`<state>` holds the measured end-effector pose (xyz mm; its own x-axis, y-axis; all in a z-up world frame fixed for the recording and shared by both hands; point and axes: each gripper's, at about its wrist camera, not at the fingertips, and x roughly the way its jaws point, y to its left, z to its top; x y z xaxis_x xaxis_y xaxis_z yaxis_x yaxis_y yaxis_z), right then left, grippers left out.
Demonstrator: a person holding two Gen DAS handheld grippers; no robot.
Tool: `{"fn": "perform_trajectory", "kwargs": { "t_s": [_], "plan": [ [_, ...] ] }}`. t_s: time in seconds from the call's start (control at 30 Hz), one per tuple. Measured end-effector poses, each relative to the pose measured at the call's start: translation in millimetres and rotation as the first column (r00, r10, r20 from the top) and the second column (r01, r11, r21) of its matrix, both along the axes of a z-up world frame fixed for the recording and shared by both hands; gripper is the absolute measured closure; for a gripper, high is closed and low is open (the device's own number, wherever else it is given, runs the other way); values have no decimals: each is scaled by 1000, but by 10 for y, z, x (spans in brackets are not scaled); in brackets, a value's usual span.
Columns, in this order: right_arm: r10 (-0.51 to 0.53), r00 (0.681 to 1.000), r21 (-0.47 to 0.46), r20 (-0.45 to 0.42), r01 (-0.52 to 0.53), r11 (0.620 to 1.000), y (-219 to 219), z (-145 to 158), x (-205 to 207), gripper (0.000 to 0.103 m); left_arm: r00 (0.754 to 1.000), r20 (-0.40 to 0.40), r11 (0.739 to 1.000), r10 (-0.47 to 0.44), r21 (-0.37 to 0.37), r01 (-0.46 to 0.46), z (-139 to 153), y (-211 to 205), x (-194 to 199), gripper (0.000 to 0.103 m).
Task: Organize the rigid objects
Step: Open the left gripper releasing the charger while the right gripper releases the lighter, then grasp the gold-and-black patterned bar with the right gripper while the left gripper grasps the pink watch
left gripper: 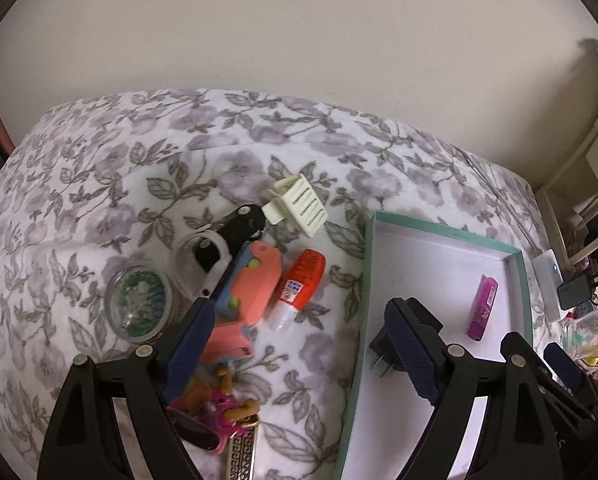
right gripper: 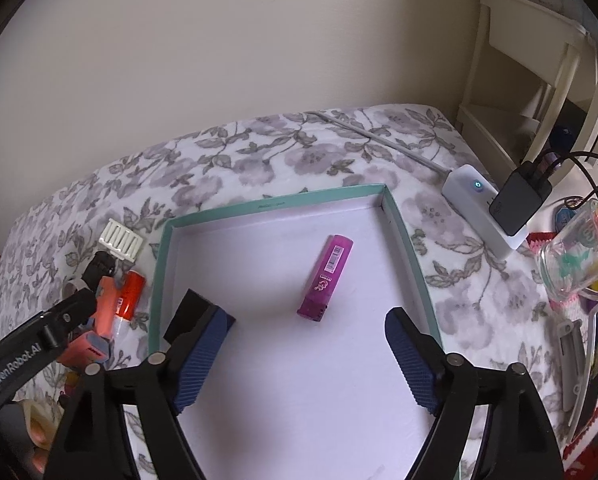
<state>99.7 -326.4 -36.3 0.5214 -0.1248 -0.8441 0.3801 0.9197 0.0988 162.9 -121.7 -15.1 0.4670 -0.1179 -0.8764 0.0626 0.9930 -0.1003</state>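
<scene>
Two open grippers above a shallow box tray on a floral bed cover.

The shallow cardboard tray with a teal rim and white floor (right gripper: pixel 409 236) lies on the bed cover with grey-purple flowers (right gripper: pixel 299 148); inside it are a translucent purple rectangular lighter (right gripper: pixel 326 278) and a black plug adapter (right gripper: pixel 187 314), well apart. The right gripper (right gripper: pixel 303 354) hangs over the tray floor, its blue pads wide apart and holding nothing. The left gripper (left gripper: pixel 299 344) is also wide open and empty, straddling the tray's left rim. Left of the tray lie a red-and-white glue tube (left gripper: pixel 301 288), an orange and blue plastic toy (left gripper: pixel 251 284), a cream slotted plastic clip (left gripper: pixel 297 204) and a round clear jar with green contents (left gripper: pixel 139 300).
</scene>
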Motion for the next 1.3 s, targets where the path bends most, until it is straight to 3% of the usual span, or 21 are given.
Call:
{"fn": "perform_trajectory", "kwargs": {
  "t_s": [0.17,0.23,0.87,1.0,1.3],
  "plan": [
    [-4,1000,12,20,4,1000,61,81,-57,10,1000,3,1000,19,-24,-18,94,109,-87,6],
    [-7,999,21,32,7,1000,85,126,-92,0,1000,6,999,29,-32,-29,150,158,-135,6],
    [111,983,45,149,-119,992,678,679,-280,0,982,48,983,182,5,-183,681,883,-508,5],
    [193,973,46,123,-200,979,955,624,-216,1,975,34,976,218,4,-218,602,1086,-545,5],
    [313,949,109,-37,-308,945,1408,120,-81,17,959,-136,968,250,27,-249,18,1290,-489,5]
  ]
}}
